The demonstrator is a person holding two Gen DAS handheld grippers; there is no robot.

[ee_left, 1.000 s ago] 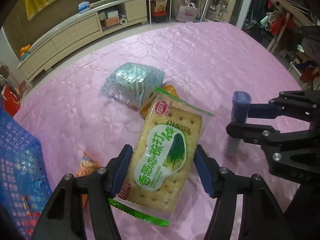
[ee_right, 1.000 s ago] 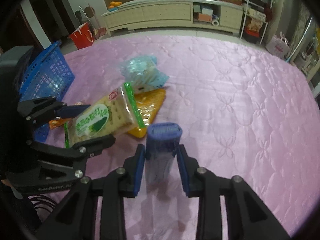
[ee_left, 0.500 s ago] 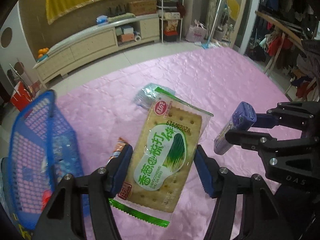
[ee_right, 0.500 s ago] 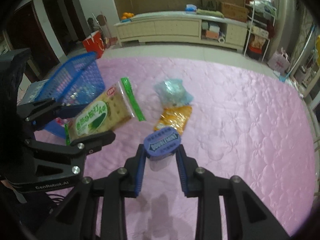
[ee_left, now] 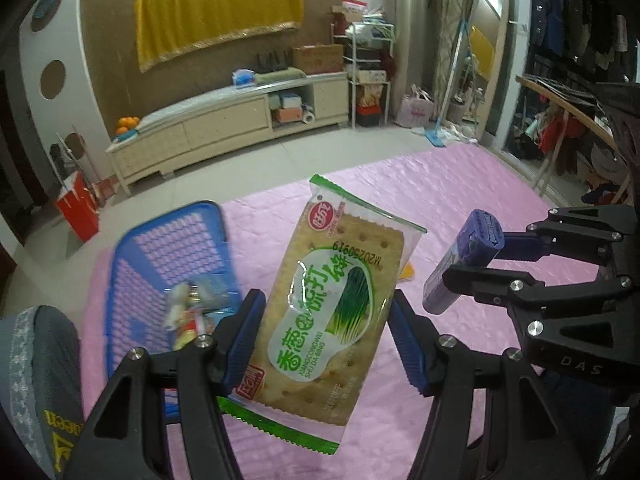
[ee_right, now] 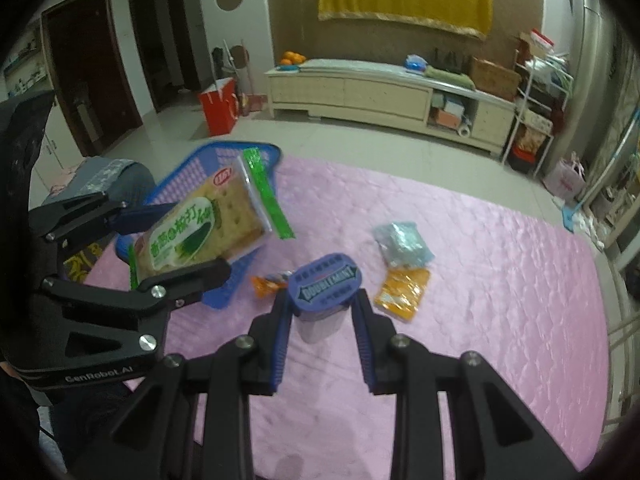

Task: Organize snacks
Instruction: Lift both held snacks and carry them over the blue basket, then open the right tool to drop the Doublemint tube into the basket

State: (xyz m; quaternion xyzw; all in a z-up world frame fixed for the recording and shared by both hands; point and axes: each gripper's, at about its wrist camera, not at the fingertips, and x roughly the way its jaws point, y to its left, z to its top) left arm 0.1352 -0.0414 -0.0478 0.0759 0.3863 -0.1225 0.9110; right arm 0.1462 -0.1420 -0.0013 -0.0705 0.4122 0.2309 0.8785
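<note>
Both tongs lifted since a second ago: left tongs [ee_left: 326, 340] clenched on cracker packet [ee_left: 332, 304], right tongs [ee_right: 322, 340] on gum bottle [ee_right: 325, 294]; blue basket [ee_left: 132, 280] now at left, likely next.

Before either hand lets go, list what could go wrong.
1. The left gripper holds the cracker pack only by its edges; it may slip or the crackers may crack.
2. The right gripper grips the gum bottle just under its lid, tilted; it could twist loose.
3. The basket already holds snacks, and both grippers are close together; they could collide over it.
</note>
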